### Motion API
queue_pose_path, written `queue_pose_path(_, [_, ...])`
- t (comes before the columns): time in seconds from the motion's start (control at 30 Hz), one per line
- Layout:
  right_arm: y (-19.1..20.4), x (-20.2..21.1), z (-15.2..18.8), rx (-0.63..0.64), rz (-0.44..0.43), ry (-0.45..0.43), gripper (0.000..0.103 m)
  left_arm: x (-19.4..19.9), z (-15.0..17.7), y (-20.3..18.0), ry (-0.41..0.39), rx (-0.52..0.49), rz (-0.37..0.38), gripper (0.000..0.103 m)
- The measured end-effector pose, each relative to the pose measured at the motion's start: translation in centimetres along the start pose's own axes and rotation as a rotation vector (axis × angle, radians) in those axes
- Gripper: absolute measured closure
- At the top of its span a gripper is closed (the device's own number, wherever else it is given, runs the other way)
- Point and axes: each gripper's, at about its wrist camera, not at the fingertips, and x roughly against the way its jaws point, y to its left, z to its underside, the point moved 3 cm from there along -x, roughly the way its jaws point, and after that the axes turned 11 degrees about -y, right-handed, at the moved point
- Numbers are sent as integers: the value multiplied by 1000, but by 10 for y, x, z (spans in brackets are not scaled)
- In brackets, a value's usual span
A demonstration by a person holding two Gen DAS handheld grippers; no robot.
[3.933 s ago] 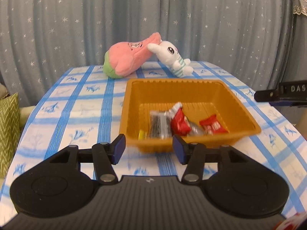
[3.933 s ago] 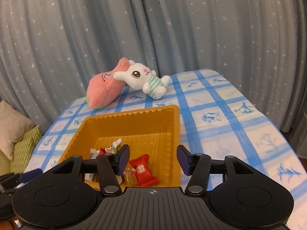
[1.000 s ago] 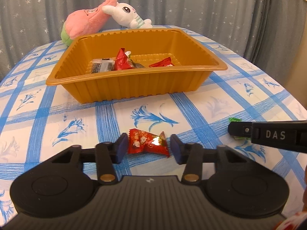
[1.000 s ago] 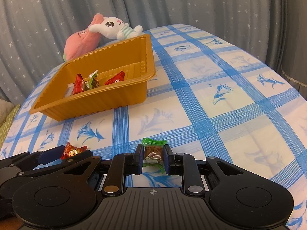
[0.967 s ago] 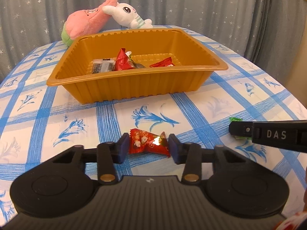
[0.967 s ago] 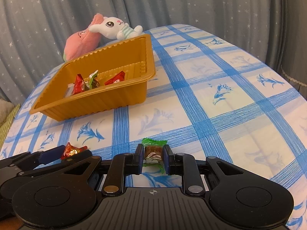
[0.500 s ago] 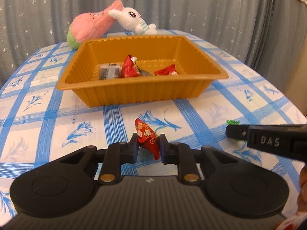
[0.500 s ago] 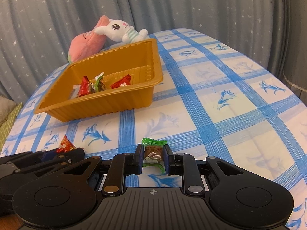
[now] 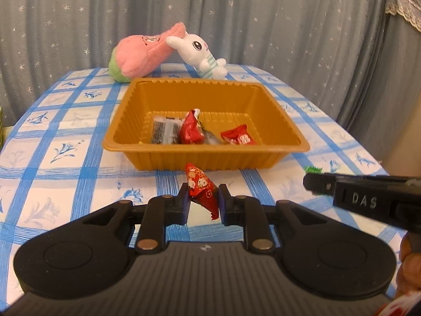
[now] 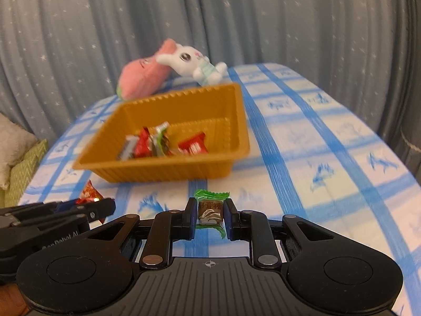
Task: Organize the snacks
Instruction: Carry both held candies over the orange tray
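My left gripper (image 9: 202,202) is shut on a red candy (image 9: 201,187) and holds it above the table, just in front of the orange tray (image 9: 205,159). My right gripper (image 10: 209,215) is shut on a green candy (image 10: 210,208), lifted off the cloth in front of the tray's (image 10: 168,171) right corner. The tray holds several wrapped snacks (image 9: 192,130), red and dark ones. In the left wrist view the right gripper's finger (image 9: 342,187) shows at the right with a green tip of candy (image 9: 311,169). In the right wrist view the left gripper (image 10: 86,209) shows at the left with the red candy (image 10: 89,193).
A pink plush (image 9: 139,55) and a white rabbit plush (image 9: 200,52) lie behind the tray at the table's far edge. The table has a blue checked cloth (image 9: 65,142). A grey starred curtain (image 9: 263,13) hangs behind. A green cushion (image 10: 23,173) sits off the left side.
Both grippers have risen with their candies and moved toward the tray. The left gripper closed on the red candy about a second ago; it now stands upright between the fingers.
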Motion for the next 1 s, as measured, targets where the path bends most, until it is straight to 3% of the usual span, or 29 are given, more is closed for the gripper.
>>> queue_pose_path(0.47, [5, -27, -63, 134, -73, -59, 82, -12, -51, 12, -81, 6, -17, 84])
queue_pose_path(1.0, [10, -85, -86, 139, -100, -44, 82, -63, -90, 31, -93, -6, -33, 84])
